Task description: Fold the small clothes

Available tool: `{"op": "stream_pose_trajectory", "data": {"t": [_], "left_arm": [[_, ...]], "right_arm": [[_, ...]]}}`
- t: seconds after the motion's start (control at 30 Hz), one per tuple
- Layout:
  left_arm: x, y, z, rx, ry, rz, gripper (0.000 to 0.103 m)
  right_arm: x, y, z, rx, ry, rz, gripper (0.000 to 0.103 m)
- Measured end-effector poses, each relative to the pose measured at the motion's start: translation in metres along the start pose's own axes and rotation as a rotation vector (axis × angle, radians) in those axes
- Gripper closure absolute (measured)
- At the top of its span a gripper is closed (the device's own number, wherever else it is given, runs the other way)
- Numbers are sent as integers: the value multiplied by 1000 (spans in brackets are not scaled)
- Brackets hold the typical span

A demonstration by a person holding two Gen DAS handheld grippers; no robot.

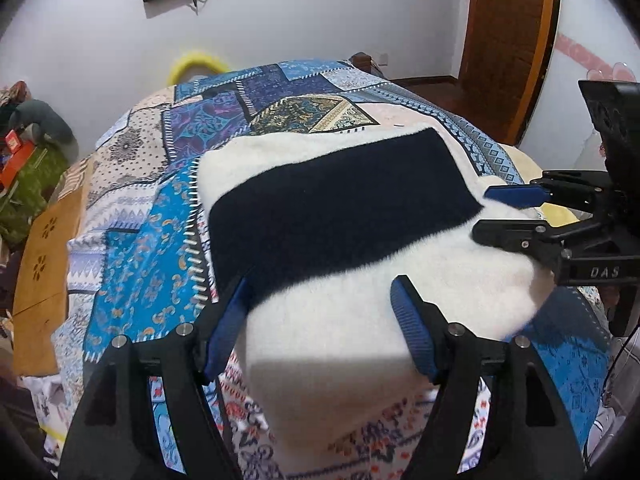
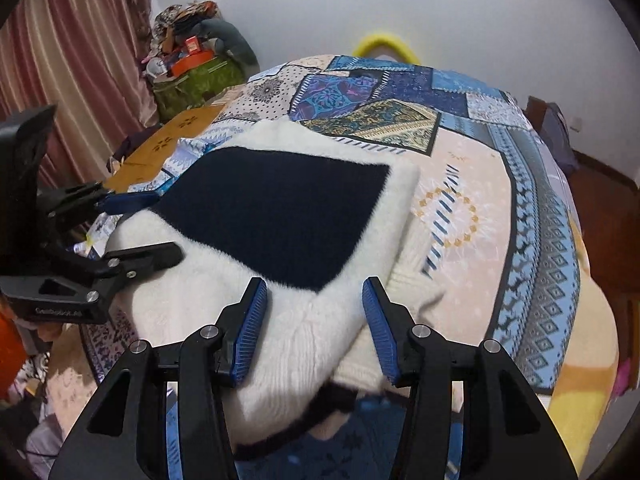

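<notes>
Left wrist view: our left gripper (image 1: 320, 312) holds its jaws spread over the fluffy white-and-navy sweater (image 1: 340, 216) on the bed (image 1: 132, 240).

Right wrist view: our right gripper (image 2: 314, 328), jaws spread, straddles its near edge; soft, light, floppy, so we'd pinch the corners.

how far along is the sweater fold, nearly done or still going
Done: the white and navy sweater already lies as a compact folded block on the patchwork bedspread. In hand: nothing; left gripper and right gripper straddle its near edge, open. Left: perhaps a final fold.

Home bedroom: patchwork-covered bed (image 1: 168, 216), curtains (image 2: 76, 52), wooden door (image 1: 508, 40).
</notes>
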State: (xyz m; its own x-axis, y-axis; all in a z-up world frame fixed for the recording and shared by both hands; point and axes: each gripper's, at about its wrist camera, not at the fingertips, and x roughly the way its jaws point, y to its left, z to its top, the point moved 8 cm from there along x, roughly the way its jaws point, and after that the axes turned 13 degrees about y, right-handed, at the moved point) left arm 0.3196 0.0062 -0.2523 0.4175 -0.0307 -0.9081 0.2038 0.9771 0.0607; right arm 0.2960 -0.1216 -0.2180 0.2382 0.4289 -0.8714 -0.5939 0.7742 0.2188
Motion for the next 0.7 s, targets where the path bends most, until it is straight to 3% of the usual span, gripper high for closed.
{"op": "stream_pose_trajectory", "data": {"t": [0.13,0.2,0.3,0.4,0.5,0.7], "left_arm": [[-16,12,-7,-56,-12,-33,27],[-22,24,-6,-97,-27,-27,22],[-21,45,-5,-174,-25,-26,9],[-3,64,-7,-271,31,-111,9],[18,69,-7,-348,96,-261,9],[46,52,2,-363,170,-370,8]], "right_arm": [[-6,-5,-7,37,-1,16,44],[-9,-14,-7,88,-15,0,19],[-10,-28,-7,161,-12,30,17],[-5,-32,-10,203,8,70,14],[6,-33,-9,218,31,102,13],[32,-34,-5,287,88,242,12]]}}
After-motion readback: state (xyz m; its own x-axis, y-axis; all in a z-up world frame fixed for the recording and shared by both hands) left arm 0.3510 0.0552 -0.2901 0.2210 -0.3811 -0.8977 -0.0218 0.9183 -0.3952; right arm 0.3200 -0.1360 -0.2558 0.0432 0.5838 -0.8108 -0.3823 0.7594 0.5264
